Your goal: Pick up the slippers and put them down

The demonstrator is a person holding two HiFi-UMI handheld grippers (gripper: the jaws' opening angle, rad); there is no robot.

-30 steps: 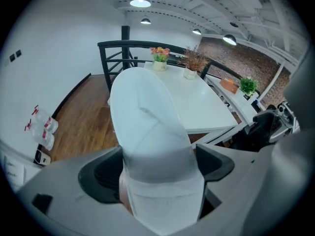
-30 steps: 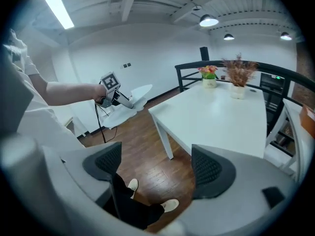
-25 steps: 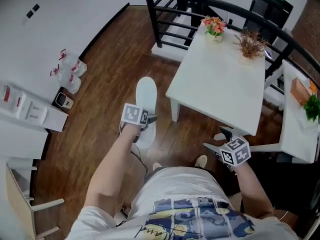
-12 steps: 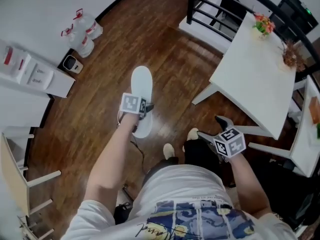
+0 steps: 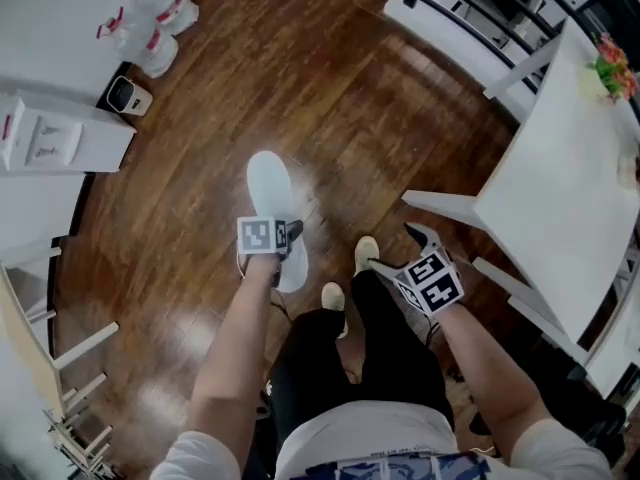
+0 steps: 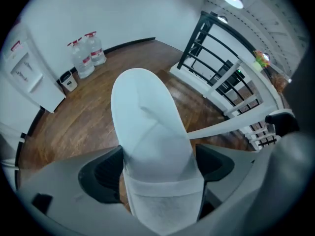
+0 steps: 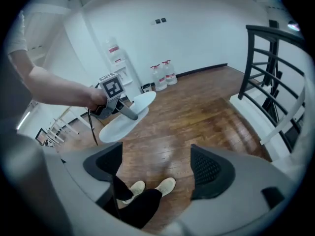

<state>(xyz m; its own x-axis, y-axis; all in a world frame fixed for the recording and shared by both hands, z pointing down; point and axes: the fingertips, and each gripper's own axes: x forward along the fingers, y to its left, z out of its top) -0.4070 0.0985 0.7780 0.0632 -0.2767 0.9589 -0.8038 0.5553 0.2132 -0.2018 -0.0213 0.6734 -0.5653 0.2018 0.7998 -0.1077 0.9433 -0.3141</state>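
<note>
- Left gripper (image 6: 156, 167): the fingers (image 6: 104, 173) stand narrow and clamp the heel end of a white slipper (image 6: 147, 112), one on each side of it, with both dark pads pressed against its edges.
- Slipper: the toe end projects away from the fingers. In the head view it lies left of centre, over the wooden floor (image 5: 330, 98). In the right gripper view it appears at upper left, tilted and clear of the floor.
- Right gripper (image 7: 155, 168): the fingers (image 7: 207, 168) stand wide apart and touch nothing. The gap between them shows only floor and the person's pale shoes (image 7: 166, 185).
- In the head view the right gripper sits right of centre, just beside the person's dark trouser leg (image 5: 385, 338).
- Surroundings: a white bench (image 5: 560, 168) lies at the right edge of the head view and water bottles (image 5: 150, 18) at upper left.
</note>
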